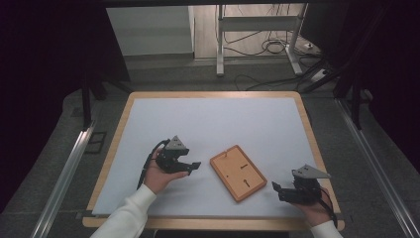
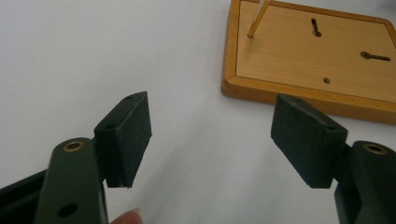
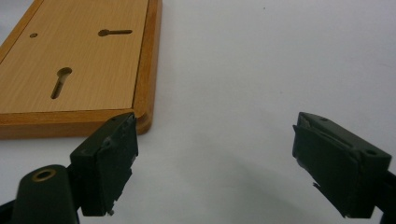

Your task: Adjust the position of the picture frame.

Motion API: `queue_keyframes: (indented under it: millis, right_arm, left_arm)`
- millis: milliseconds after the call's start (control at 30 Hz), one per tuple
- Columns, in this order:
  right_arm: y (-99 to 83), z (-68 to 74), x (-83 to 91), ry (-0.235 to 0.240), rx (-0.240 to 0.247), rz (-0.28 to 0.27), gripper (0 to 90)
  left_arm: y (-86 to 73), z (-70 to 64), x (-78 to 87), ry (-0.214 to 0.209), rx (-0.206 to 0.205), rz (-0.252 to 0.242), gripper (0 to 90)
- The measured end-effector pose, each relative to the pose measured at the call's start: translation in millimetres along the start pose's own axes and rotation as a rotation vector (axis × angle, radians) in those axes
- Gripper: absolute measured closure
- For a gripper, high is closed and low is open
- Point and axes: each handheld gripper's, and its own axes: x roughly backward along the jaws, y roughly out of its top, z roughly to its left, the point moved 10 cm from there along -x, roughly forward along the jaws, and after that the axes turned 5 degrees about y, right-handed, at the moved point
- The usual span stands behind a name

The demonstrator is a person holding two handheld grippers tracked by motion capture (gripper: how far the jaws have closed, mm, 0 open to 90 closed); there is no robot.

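A small wooden frame (image 1: 237, 172) lies back side up, flat and askew, near the middle of the white table. Its back panel (image 2: 308, 51) has two keyhole slots, a small hole and a thin stick leaning at the far edge. My left gripper (image 1: 194, 167) hovers just left of the frame, open and empty. In the left gripper view, the left gripper (image 2: 212, 140) has its jaws wide apart with the frame's edge ahead. My right gripper (image 1: 275, 189) rests at the frame's near right corner, open. In the right gripper view, the right gripper (image 3: 215, 158) shows the frame's corner (image 3: 140, 116) beside one jaw.
The white mat (image 1: 208, 129) sits on a wood-edged table (image 1: 119, 129). Metal rails (image 1: 64, 173) run along both sides. Beyond the far edge stand a metal stand's legs (image 1: 220, 54) and loose cables (image 1: 267, 47) on the floor.
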Motion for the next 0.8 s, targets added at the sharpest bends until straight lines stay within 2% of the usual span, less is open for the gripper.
queue_keyframes:
  millis: [533, 800]
  right_arm:
    - [-1.0, -0.6, -0.8, -0.006, 0.002, 0.006, 14.5]
    - [-1.6, -1.2, -0.9, -0.005, 0.002, 0.007, 14.5]
  left_arm:
    - [13.1, -10.0, -17.4, -0.01, -0.009, 0.007, 28.7]
    - [22.9, -20.0, -31.6, -0.019, -0.021, 0.015, 28.9]
